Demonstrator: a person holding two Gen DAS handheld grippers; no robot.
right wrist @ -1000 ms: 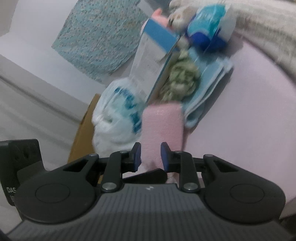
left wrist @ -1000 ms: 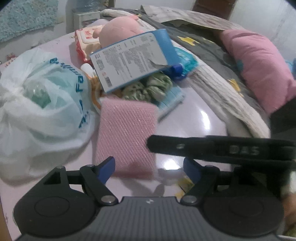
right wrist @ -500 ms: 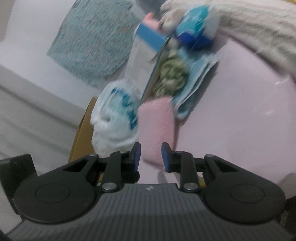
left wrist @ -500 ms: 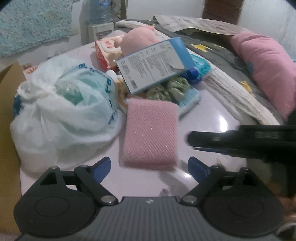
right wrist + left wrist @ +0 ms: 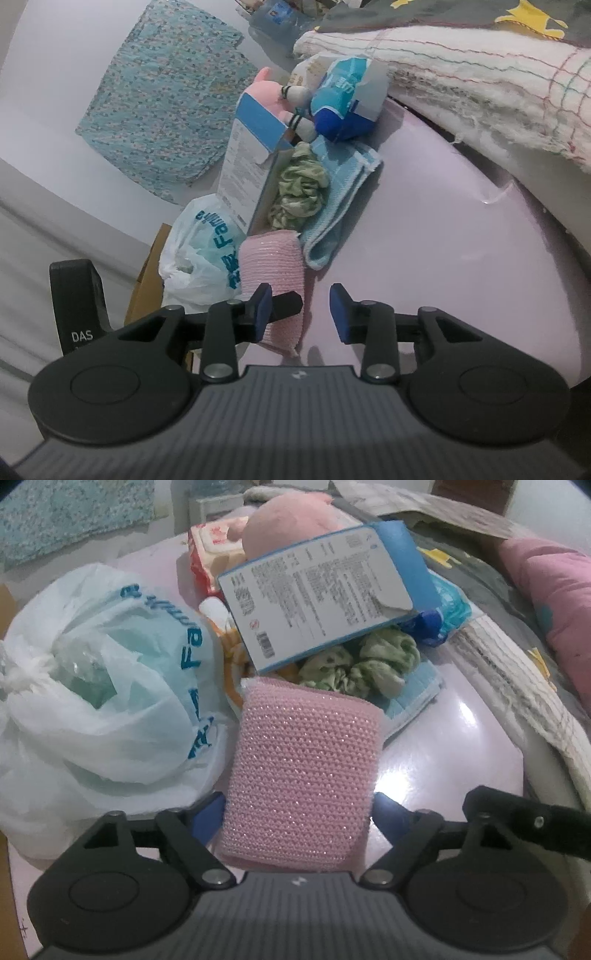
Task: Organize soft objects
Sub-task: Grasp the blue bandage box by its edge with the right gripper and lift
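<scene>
While the left gripper point(image 5: 295, 814) straddles the pink sponge point(image 5: 303, 771), pads not yet pressing, its left finger point(image 5: 207, 818) could snag the bag point(image 5: 99, 686); the right gripper point(image 5: 301, 314) is open and empty.

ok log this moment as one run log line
left gripper: astride pink sponge, closing | right gripper: empty, opening | sponge: on table

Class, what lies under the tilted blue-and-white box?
Under the box, a green scrunchie rests on a folded blue cloth; anything deeper is covered.
</scene>
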